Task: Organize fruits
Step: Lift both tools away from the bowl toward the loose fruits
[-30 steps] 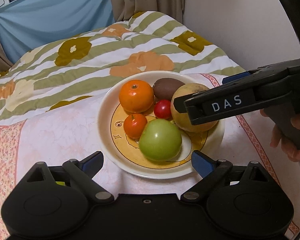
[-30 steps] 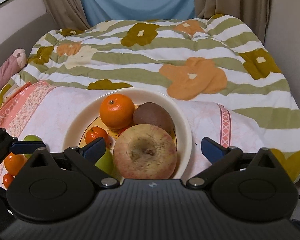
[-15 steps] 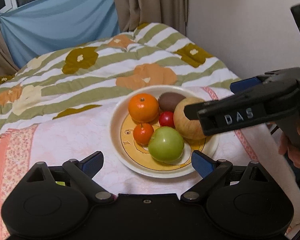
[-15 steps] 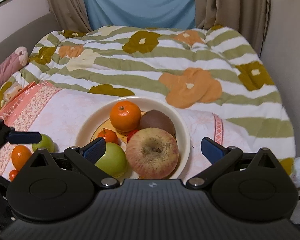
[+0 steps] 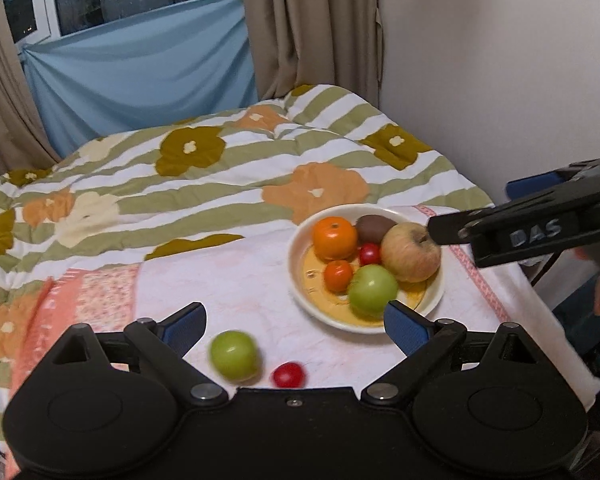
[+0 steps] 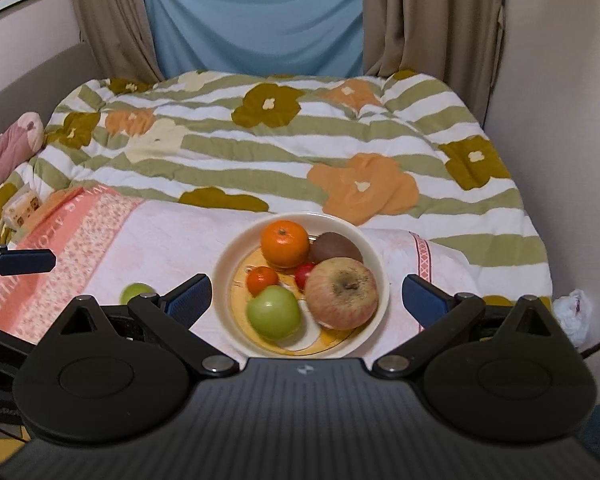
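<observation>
**A:** Which step are you on?

**B:** Between picks, I judge. My left gripper [image 5: 294, 322] is spread wide and holds nothing; my right gripper [image 6: 306, 294] is likewise spread and empty, hovering over the near side of the plate [image 6: 374, 258]. Two fruits lie loose on the pink cloth [image 5: 236, 276]: a green apple [image 5: 235, 355] and a cherry tomato [image 5: 288, 375], just beside each other, between my left fingers, well apart from the plate at two o'clock.

**A:** And the next move?

**B:** I think the loose apple. It calls for lowering the left jaws around its widest part and closing gently; it is round and could roll on soft bedding.

**A:** How does the plate look?

**B:** Crowded. A large orange [image 6: 285, 243] at twelve o'clock, a kiwi [image 6: 336, 246] at one, a big reddish apple [image 6: 342, 293] at four, a green apple [image 6: 274, 312] at seven, a small tangerine [image 6: 262, 280] at nine, a cherry tomato [image 6: 305, 275] in the centre. Free room is scant, mostly at the near rim.
</observation>
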Available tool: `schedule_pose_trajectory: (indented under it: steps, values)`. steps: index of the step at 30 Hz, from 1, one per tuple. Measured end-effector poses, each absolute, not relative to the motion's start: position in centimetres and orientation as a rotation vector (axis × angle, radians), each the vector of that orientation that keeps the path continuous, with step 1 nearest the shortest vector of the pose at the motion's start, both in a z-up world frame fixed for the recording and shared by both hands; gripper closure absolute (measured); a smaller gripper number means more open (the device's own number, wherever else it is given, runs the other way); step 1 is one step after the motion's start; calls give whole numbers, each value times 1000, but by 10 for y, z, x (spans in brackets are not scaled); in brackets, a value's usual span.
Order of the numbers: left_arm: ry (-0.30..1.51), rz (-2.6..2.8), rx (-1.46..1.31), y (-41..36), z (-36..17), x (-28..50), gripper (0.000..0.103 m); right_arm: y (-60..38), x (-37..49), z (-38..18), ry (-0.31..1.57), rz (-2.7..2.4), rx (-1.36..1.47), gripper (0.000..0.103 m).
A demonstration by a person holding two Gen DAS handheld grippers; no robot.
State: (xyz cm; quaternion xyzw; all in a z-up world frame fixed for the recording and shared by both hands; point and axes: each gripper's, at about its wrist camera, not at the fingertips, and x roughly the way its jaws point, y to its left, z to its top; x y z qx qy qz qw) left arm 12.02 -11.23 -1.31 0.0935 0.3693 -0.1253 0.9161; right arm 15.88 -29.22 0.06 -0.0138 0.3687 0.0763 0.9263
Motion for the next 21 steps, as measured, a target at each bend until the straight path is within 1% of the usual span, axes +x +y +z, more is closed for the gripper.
schedule_pose_trajectory:
  steps: [5,11,21]
  values:
    - [755,-268,190,-77,-7,99,5,-262,131,15,737,146,-18,0]
    - [758,-286,179,-37,-10,78,5,-232,104,19,722,130,29,0]
    - [781,-369,197,7,-37,60,6,-187,77,-11,739,98,65,0]
